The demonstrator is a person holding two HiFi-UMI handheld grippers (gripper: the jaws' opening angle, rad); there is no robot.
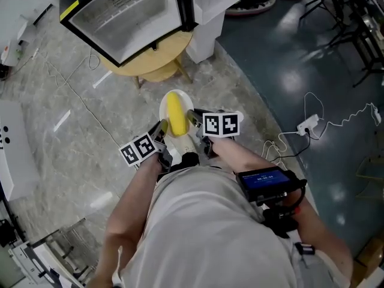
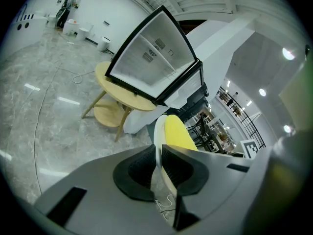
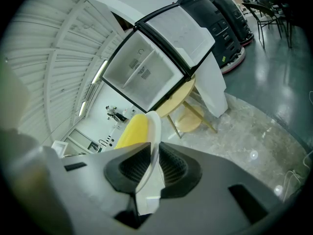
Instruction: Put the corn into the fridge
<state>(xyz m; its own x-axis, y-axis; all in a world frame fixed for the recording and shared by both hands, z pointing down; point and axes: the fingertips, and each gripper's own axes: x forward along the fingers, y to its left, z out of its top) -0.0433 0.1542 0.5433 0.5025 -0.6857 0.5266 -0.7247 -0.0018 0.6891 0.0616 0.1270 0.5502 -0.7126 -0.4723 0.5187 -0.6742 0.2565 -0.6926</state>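
A yellow corn cob (image 1: 176,114) lies on a white plate (image 1: 164,104) carried above the floor, in front of the person's body. My left gripper (image 1: 161,131) is shut on the plate's left rim (image 2: 158,140), and the corn (image 2: 178,132) shows just beyond its jaws. Across from it my right gripper (image 1: 193,120) is shut on the plate's right rim (image 3: 153,131), with the corn (image 3: 132,130) behind that edge. The small fridge (image 1: 129,14) stands ahead on a round wooden table (image 1: 157,56), its door (image 2: 151,62) swung open and the inside hidden from the head view.
A white cabinet (image 1: 207,17) stands right of the fridge. A power strip (image 1: 307,125) with white cables lies on the floor at right. Chairs (image 1: 348,17) stand at the far right. White furniture (image 1: 15,149) lines the left side.
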